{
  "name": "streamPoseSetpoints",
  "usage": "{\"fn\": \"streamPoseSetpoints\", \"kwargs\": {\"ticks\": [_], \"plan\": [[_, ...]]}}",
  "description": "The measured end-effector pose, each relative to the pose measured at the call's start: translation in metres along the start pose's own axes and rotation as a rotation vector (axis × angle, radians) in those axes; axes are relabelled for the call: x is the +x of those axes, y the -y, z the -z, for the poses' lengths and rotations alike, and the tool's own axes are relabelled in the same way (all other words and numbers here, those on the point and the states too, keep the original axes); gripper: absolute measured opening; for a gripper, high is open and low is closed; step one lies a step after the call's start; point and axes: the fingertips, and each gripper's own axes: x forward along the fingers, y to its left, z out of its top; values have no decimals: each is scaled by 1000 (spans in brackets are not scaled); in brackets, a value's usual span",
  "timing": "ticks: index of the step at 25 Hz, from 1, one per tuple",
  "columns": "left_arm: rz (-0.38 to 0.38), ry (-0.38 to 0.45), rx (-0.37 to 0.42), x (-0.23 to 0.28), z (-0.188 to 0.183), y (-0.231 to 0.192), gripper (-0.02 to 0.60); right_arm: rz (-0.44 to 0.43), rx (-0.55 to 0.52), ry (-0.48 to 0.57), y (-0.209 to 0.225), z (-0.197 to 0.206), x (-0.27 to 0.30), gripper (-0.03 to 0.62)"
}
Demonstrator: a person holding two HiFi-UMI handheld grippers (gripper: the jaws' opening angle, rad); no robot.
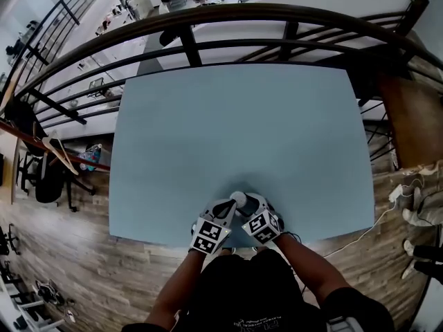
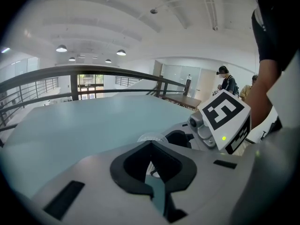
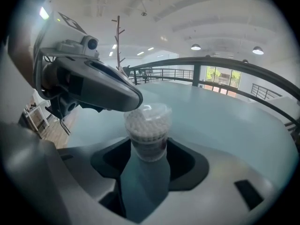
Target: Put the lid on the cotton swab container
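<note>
One container (image 3: pixel 146 128) gripped in right claw (image 3: pixel 148 149), lid (image 3: pixel 149 110) on

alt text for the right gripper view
The right tongs grip a cotton swab container upright, with the left tongs holding its clear lid on top; a pale blue table and dark railing lie beyond.

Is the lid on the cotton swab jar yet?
It looks on: the clear lid caps the cotton swab container, which the right claw holds. Snapped tight? Cannot tell.
</note>
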Motion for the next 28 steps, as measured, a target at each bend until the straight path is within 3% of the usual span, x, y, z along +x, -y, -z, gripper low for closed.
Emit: {"fn": "streamPoseSetpoints", "kwargs": {"ticks": [6,12,18,28], "plan": [[-19,-44,77,3,-1,5,11,22,26,19,2,3,-3,249],[-10,-59,85,0,3,4,9,26,25,26,-1,0,-2,247],[-18,-80,156,2,0,4,9,32,33,24,0,-2,0,246],[-24,-102,106,2,1,2,9,29,28,16,0,-3,1,247]]}}
